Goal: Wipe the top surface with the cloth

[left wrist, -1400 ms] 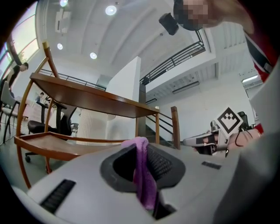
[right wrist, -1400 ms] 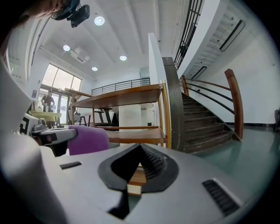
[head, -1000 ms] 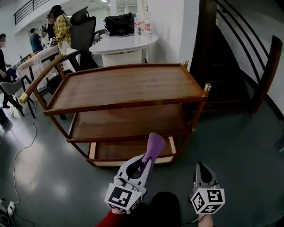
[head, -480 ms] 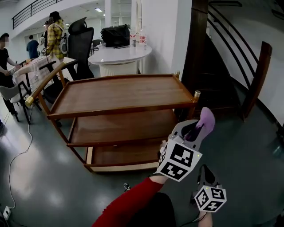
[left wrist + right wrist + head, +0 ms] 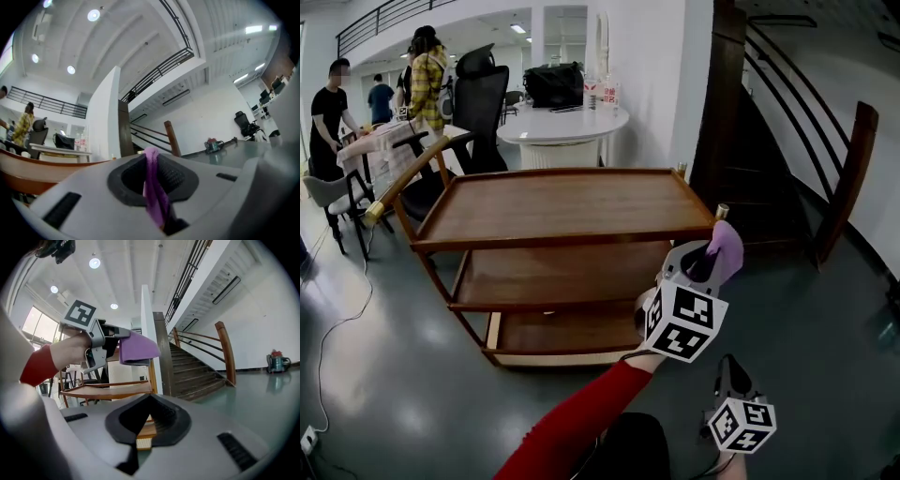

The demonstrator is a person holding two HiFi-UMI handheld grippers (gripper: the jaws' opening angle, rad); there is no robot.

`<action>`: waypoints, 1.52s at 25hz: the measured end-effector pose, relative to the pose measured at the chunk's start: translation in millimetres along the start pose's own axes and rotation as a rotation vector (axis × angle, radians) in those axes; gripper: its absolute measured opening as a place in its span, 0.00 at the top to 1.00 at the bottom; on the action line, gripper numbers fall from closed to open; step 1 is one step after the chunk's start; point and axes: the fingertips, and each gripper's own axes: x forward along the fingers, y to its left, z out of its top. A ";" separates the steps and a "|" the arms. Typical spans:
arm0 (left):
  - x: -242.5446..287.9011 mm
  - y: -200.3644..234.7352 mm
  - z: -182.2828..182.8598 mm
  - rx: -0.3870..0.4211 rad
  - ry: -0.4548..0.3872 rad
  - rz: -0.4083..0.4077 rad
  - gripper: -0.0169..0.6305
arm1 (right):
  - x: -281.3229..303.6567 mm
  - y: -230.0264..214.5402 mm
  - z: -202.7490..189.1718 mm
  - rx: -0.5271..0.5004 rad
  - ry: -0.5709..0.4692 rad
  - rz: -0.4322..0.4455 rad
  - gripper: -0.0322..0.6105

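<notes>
1. Cloth grip. The cloth (image 5: 727, 246) is clamped between the jaws of the left gripper (image 5: 705, 262). In the left gripper view the jaws are seen clenched on a narrow purple fold. The rest of the cloth is bunched beyond the fingertips, which leaves a loose pad free for contact with the wood.

2. Cloth position. The cloth is held in the air at the near right corner of the cart (image 5: 558, 274), just beside the brass-capped corner post (image 5: 721, 214). It is not seen resting on the top shelf (image 5: 562, 202). Wiping is therefore judged not yet begun. A start at this corner is judged convenient, since the whole board lies to the left and far side of it.

3. Top shelf. The top shelf is bare and bounded by a raised rim. The cloth must be lifted over that rim before it is laid flat.

4. Right gripper. The right gripper (image 5: 727, 367) is held low and near, well apart from the cart. Its jaws are closed with nothing between them. It is judged to be parked clear of the wiping path, as no second grip is required.
</notes>
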 end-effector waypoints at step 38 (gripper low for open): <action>-134.1 76.8 -86.0 -0.217 -0.016 0.197 0.89 | 7.9 28.6 -23.6 -0.055 0.043 0.055 0.94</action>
